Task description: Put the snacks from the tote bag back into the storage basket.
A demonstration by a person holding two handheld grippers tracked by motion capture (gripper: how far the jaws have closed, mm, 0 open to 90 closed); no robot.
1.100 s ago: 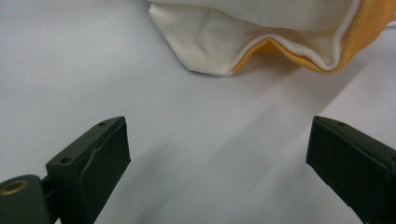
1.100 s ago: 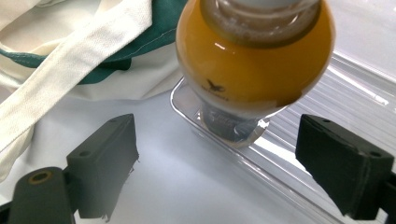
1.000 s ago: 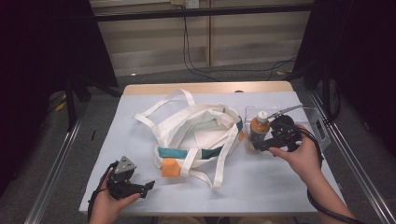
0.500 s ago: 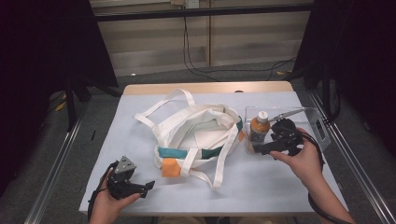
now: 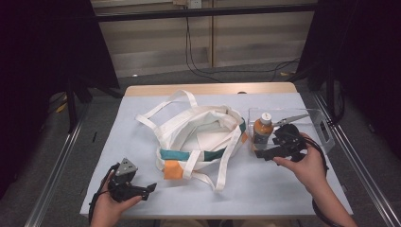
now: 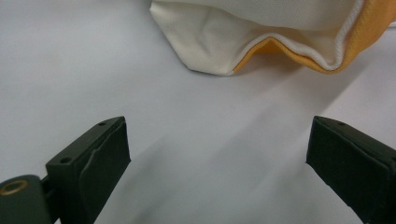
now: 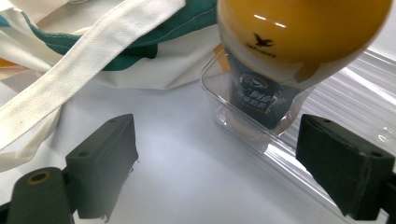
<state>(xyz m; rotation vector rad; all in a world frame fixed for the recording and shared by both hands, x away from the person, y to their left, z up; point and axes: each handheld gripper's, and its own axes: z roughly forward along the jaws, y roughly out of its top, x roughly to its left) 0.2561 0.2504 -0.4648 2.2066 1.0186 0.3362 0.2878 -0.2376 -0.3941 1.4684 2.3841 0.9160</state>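
**Right jaws wide at the bottle, left jaws wide near the bag's corner**

High view: a white tote bag [image 5: 201,135] with teal and orange bands lies spread in the middle of the pale tabletop [image 5: 142,109], its straps looping out on all sides. Just right of it stands a clear plastic tray [image 5: 321,124], and an orange bottle [image 5: 262,130] with a white cap stands upright in the tray's near left corner. The right gripper [image 5: 259,153] is held level in the right hand [image 5: 307,163], pointing left, its tips just in front of the bottle's base. The left gripper [image 5: 152,187] sits in the left hand [image 5: 111,205] at the near left of the tabletop, pointing right toward the bag's orange corner, apart from it.

Left gripper view: the jaws stand wide apart with nothing between them, low over bare tabletop [image 6: 93,70]. Ahead lies the bag's corner [image 6: 261,37], white cloth with an orange edge, untouched.

Right gripper view: the jaws are apart and clamp nothing. The bottle [image 7: 299,42] rises close ahead, right of centre, standing inside the tray's corner [image 7: 243,128]. The bag [image 7: 116,46], with a white strap across it, lies to the left
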